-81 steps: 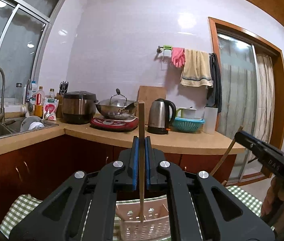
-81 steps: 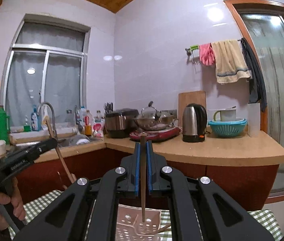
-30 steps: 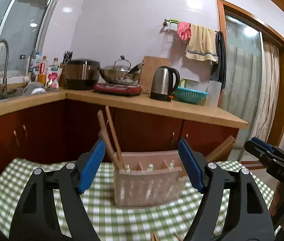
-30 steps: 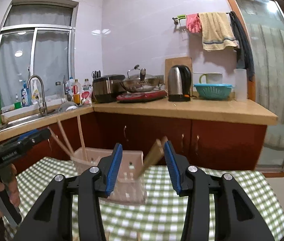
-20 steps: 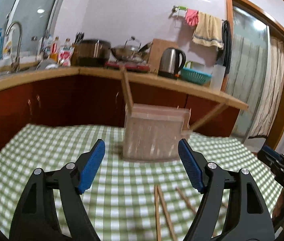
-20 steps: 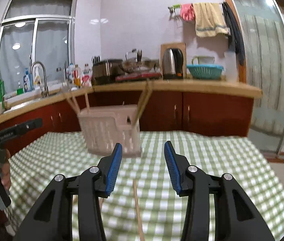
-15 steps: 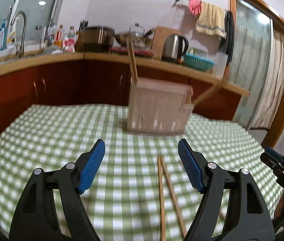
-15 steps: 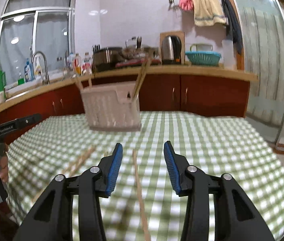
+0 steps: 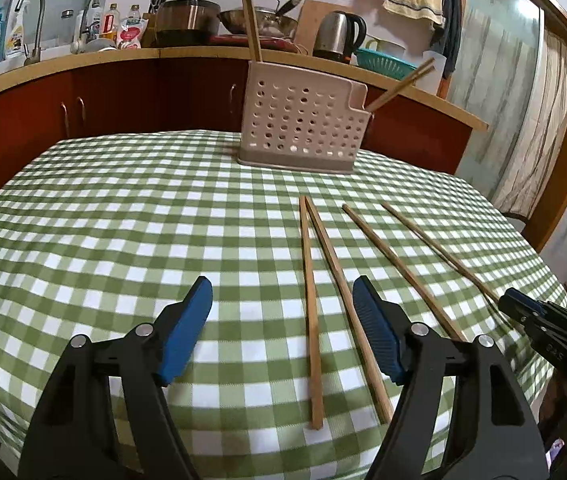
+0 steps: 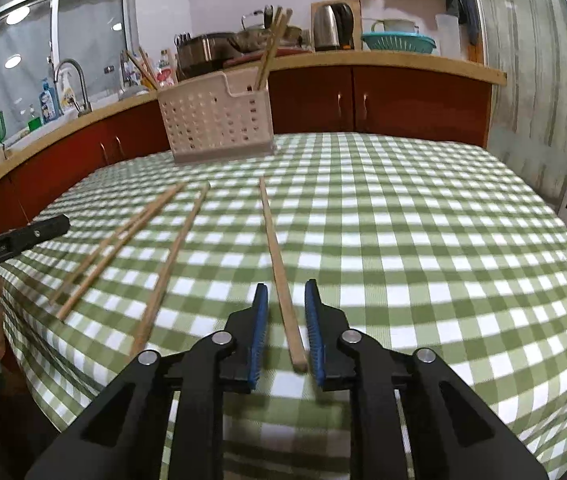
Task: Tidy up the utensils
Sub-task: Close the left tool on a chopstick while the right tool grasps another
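Checked cloth (image 9: 123,208) — four slim, bare wooden chopsticks (image 9: 310,304) lying loose.

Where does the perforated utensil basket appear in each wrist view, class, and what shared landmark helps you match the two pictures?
Left wrist view: utensil basket stands upper centre, at the far edge of the checked tablecloth.
Right wrist view: the basket stands upper left of centre.
Shared landmark: the steel kettle on the counter behind.

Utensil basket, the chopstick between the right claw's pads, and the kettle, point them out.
utensil basket (image 9: 299,124), left wrist view, perforated front wall.
chopstick (image 10: 279,272), right wrist view, mid shaft.
kettle (image 9: 333,34), left wrist view, steel body.
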Available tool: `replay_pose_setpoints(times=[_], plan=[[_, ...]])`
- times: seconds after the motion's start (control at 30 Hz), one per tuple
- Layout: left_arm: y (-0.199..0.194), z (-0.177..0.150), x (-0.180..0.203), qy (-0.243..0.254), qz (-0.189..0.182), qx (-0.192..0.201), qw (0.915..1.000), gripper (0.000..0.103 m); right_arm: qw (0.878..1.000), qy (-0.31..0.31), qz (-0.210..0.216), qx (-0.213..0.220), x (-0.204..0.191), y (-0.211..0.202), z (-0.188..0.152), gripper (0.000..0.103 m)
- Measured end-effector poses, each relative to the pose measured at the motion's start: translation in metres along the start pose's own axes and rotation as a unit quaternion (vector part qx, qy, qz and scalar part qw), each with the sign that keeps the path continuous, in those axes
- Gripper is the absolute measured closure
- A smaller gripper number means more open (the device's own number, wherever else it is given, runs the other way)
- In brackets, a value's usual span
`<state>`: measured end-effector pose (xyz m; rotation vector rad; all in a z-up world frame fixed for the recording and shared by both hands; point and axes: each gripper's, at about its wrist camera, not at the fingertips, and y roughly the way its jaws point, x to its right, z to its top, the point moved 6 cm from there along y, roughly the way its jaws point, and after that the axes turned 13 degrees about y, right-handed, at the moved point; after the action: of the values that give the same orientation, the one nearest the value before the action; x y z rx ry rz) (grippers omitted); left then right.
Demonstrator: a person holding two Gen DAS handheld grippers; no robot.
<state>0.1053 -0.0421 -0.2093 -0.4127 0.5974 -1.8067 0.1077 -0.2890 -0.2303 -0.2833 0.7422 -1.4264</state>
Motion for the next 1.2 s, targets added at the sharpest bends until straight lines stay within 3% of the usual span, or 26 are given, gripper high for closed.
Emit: replay_pose_setpoints(times=[0.13, 0.3, 0.47, 0.57, 0.83, 1.2], plan=[[0.000, -0.006, 0.007, 0.006, -0.008, -0.007, 0.9999, 0.037, 1.000, -0.005, -0.003, -0.013, -0.001, 0.003, -0.007, 0.095], [0.002, -0.015, 0.016, 0.011, -0.023, -0.023, 0.9994, 0.039, 1.000, -0.007, -0.003, 0.001, -0.006, -0.004, 0.000, 0.096], [0.011, -0.032, 0.026, 0.029, -0.035, -0.050, 0.9977, 0.050, 1.000, -0.005, -0.001, 0.011, -0.006, -0.009, 0.009, 0.096], [0.011, -0.032, 0.029, 0.045, -0.031, -0.046, 0.9974, 0.056, 1.000, -0.006, -0.002, 0.015, -0.007, -0.011, 0.014, 0.096], [0.009, -0.034, 0.023, 0.059, -0.030, -0.044, 0.9969, 0.097, 0.999, -0.009, -0.006, 0.033, -0.005, -0.024, 0.029, 0.096], [0.007, -0.019, 0.017, 0.062, -0.025, -0.033, 0.9972, 0.097, 0.999, -0.013, -0.012, 0.035, 0.001, -0.033, 0.050, 0.096]])
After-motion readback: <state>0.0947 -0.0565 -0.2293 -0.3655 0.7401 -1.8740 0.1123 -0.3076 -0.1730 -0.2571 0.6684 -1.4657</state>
